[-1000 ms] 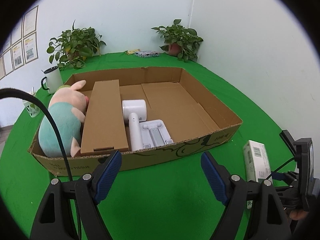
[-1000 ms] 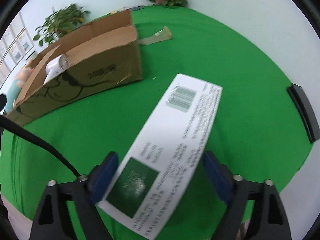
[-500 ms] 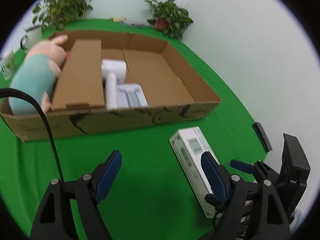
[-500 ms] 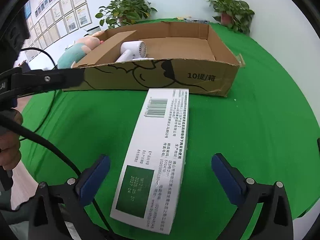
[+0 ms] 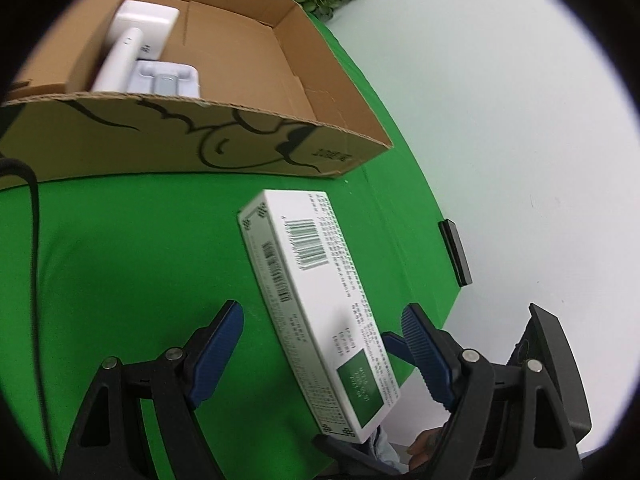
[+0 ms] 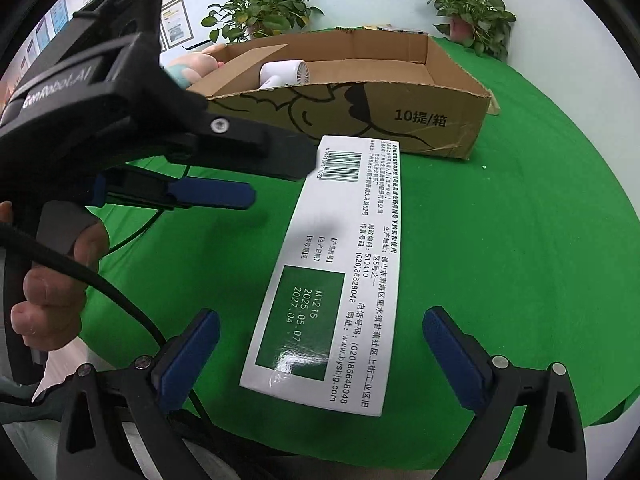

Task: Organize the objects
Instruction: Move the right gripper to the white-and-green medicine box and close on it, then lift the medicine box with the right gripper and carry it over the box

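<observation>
White carton (image 6: 340, 264) lies before cardboard box (image 6: 400, 120), left gripper (image 6: 256, 184) alongside

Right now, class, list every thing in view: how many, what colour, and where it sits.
Printed carton: one, white with a green panel, flat on the cloth before the box.
Cardboard box: one, brown, open-topped.
Hair dryer: one, white, inside the box.
Plush toy: one, pink and teal, at the box's far left end.
Potted plants: two, green, along the wall.
Tablecloth: one, green.
Left gripper: open, astride the carton.
Right gripper: open, astride the carton.
</observation>
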Demonstrator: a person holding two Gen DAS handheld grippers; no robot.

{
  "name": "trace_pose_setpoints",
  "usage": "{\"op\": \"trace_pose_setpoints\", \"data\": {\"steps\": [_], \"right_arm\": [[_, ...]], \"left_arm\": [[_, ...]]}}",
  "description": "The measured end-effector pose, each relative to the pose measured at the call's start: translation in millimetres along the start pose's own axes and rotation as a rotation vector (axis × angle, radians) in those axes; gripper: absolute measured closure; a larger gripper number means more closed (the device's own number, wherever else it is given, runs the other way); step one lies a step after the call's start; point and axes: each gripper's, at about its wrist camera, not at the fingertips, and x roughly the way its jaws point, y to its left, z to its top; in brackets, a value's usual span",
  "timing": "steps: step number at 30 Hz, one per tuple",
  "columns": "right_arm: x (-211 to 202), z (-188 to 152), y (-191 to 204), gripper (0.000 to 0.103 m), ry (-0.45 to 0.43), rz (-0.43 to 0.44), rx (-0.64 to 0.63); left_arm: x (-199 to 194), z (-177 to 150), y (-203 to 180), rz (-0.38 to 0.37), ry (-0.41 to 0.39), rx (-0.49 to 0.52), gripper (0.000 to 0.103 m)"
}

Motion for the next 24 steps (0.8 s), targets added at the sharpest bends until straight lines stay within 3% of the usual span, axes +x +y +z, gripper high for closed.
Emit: {"op": "trace_pose_setpoints", "data": {"steps": [4, 10, 15, 22, 24], "right_arm": [[3.7, 1.1, -0.2, 0.010, -0.008, -0.013, 0.009], [12.3, 0.2, -3.7, 0.035, 0.024, -0.001, 0.016], [10.8, 1.7, -5.8, 0.037, 0.007, 0.048, 0.032], [12.1, 2.9, -16.1, 0.037, 0.006, 0.138, 0.084], [12.5, 1.6, -16.2, 0.038, 0.005, 0.151, 0.087]], "left_arm": [[9.8, -2.5, -0.9, -0.006, 0.018, 0.000, 0.023], [17.7, -6.4, -1.1, -0.019, 0.027, -0.009, 0.023], [21.9, -3.8, 2.3, -0.016, 0.037, -0.019, 0.024], [17.2, -7.0, 3.7, 0.017, 0.005, -0.020, 0.043], [17.6, -8.4, 4.0, 0.029, 0.008, -0.023, 0.043]]}}
